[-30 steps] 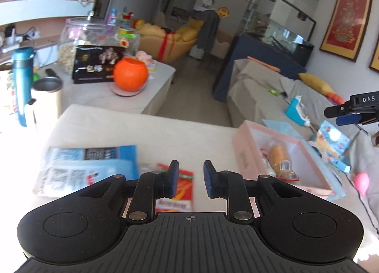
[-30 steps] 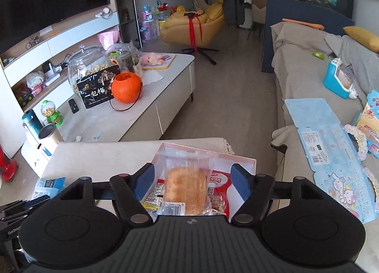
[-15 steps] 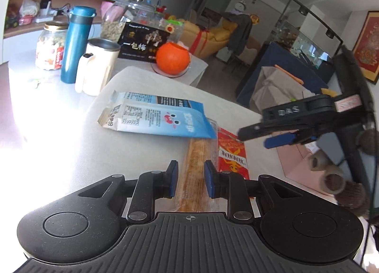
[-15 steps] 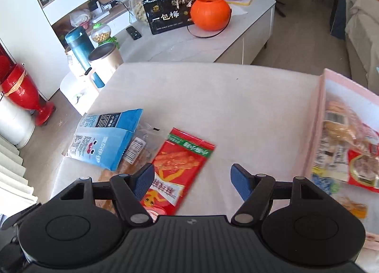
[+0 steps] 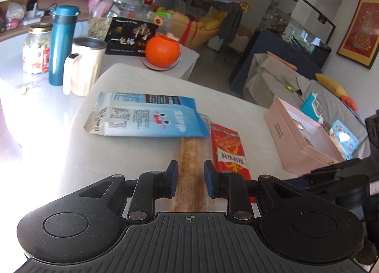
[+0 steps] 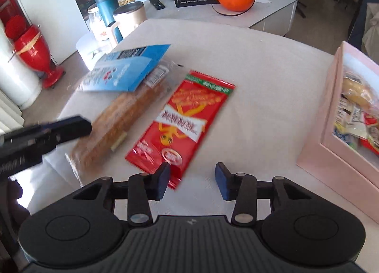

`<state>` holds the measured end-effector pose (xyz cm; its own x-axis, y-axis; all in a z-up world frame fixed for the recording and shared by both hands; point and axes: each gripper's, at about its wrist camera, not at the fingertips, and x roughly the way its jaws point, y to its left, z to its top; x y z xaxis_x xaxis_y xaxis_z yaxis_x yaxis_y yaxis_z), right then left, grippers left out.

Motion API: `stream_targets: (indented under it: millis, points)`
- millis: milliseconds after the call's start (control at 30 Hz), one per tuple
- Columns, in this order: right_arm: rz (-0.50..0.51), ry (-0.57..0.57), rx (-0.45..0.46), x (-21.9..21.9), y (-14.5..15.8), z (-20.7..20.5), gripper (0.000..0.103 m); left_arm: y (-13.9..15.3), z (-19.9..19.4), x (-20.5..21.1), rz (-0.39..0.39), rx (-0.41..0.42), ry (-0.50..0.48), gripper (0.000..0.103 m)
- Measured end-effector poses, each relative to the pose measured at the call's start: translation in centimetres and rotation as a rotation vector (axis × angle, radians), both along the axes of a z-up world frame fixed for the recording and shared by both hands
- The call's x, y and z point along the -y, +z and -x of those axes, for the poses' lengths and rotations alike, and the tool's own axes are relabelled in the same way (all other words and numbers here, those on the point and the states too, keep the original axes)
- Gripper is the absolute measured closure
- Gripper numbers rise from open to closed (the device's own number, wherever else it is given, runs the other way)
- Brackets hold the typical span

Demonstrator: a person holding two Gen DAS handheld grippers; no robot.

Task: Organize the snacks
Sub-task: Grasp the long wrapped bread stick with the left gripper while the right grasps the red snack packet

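The long brown bread stick in clear wrap (image 5: 189,166) lies on the white bench (image 5: 146,154) beside a red foil snack packet (image 6: 182,119). My left gripper (image 5: 188,178), pitched downward, straddles the bread, jaws narrowly apart and opening. My right gripper (image 6: 193,179) tilts steeply over the packet's corner, jaws closing on nothing.

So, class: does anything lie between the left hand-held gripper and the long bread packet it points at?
Nothing visible does. The left hand-held gripper has the bread packet's near end between its fingers. Only the packet's far end is covered, by the blue bag.
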<state>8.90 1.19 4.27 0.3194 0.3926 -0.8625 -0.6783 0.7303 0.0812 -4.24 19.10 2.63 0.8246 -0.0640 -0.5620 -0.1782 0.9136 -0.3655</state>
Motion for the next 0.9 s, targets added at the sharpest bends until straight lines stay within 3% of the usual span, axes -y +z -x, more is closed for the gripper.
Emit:
stream_targets:
  millis: [167,300,433,567,700,733,800,900]
  points:
    - [0.046,0.003,0.093,3.2,0.2,2.1,0.061,-0.1,-3.5,1.9,-0.124,-0.051,-0.024,0.067]
    - [-0.030,-0.040,0.068,4.1,1.1,1.5,0.055,-0.5,-3.9,3.0,-0.166,-0.071,-0.045,0.066]
    - [-0.112,-0.097,0.051,2.9,1.6,-0.5,0.039,-0.2,-1.9,3.0,-0.124,-0.092,-0.067,0.066]
    - [-0.140,-0.134,0.033,0.4,1.1,-2.6,0.038,-0.3,0.8,2.6,-0.064,-0.101,-0.063,0.066]
    - [-0.130,-0.170,0.009,-2.7,-0.6,-4.3,0.033,-0.5,2.0,2.4,-0.047,-0.109,-0.041,0.063]
    - [-0.130,-0.166,0.026,-3.4,-0.8,-4.2,0.027,-0.5,2.0,2.4,-0.054,-0.113,-0.040,0.062]
    - [-0.103,-0.129,0.045,-4.7,-1.0,-4.0,0.025,-0.6,1.7,2.3,-0.050,-0.119,-0.042,0.061]
    - [-0.021,-0.060,0.121,-5.9,-1.4,-3.0,0.028,-0.6,1.4,2.6,-0.061,-0.119,-0.038,0.061]
